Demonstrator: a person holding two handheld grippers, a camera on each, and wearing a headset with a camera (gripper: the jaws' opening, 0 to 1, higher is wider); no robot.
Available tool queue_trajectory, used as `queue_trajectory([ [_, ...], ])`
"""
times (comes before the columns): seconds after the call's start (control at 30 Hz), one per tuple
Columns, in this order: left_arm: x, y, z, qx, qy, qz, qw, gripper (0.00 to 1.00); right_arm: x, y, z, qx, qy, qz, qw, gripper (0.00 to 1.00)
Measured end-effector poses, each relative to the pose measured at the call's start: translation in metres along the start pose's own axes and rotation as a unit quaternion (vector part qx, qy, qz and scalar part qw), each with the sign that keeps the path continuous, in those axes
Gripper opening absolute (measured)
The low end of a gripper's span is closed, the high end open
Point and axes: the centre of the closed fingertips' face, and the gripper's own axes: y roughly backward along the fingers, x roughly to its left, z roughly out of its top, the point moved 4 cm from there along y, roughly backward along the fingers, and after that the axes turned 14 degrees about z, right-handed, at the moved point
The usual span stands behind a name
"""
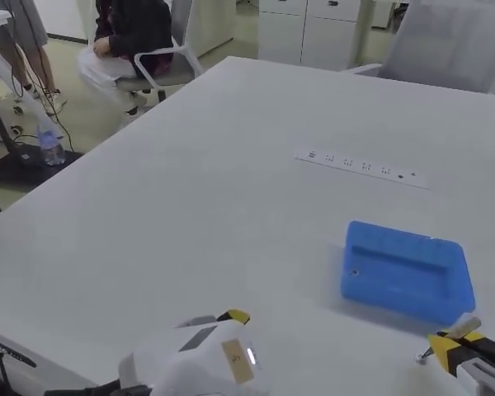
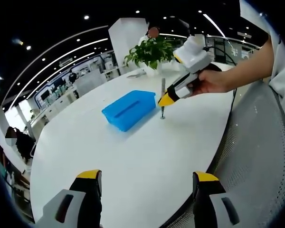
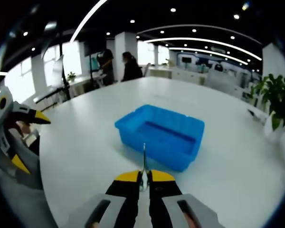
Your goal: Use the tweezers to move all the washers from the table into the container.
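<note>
A blue container stands on the white table, right of centre. My right gripper sits at the lower right, just in front of it, shut on thin metal tweezers. In the left gripper view a hand holds the right gripper with the tweezers upright, tips touching the table beside the container. A small dark speck lies inside the container near its left wall. My left gripper is open and holds nothing; it hovers at the table's near edge.
A white power strip lies on the table beyond the container. Office chairs and a seated person are at the far left, with a water bottle on the floor. A potted plant stands at the table's far end.
</note>
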Motion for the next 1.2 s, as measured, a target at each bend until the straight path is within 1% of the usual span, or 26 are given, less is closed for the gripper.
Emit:
queue_trajectory([
  [0.13,0.000,0.000,0.000,0.001,-0.001,0.000,1.0000,0.79,-0.002,-0.001,0.002,0.006,-0.004,0.002,1.0000,0.03],
  [0.23,0.000,0.000,-0.001,0.002,-0.001,0.000,1.0000,0.79,0.001,0.000,0.006,0.005,-0.004,0.006,1.0000,0.03],
  [0.37,-0.001,0.000,-0.001,0.002,-0.002,-0.001,1.0000,0.79,0.003,0.006,0.016,-0.006,-0.002,0.005,1.0000,0.03],
  [0.5,-0.001,0.000,-0.001,0.003,-0.003,-0.002,1.0000,0.79,0.006,0.012,0.029,-0.027,-0.009,0.003,0.9996,0.03],
  [0.6,-0.002,0.000,-0.001,0.003,-0.004,-0.003,1.0000,0.79,0.003,0.016,0.038,-0.046,-0.014,0.002,0.9989,0.03],
  [0.73,-0.002,0.000,-0.001,0.002,-0.004,-0.003,1.0000,0.79,0.002,0.020,0.049,-0.058,-0.007,-0.009,0.9982,0.03],
  [0.83,-0.003,0.000,-0.002,0.006,-0.006,-0.005,1.0000,0.79,-0.001,0.024,0.060,-0.078,-0.014,-0.011,0.9968,0.03],
  [1.07,-0.003,0.000,-0.003,0.008,-0.012,-0.005,0.9999,0.79,-0.007,0.026,0.074,-0.089,-0.005,-0.019,0.9958,0.03],
  [1.2,-0.003,0.000,-0.003,0.010,-0.013,-0.005,0.9999,0.79,-0.014,0.020,0.078,-0.084,0.008,-0.021,0.9962,0.03],
])
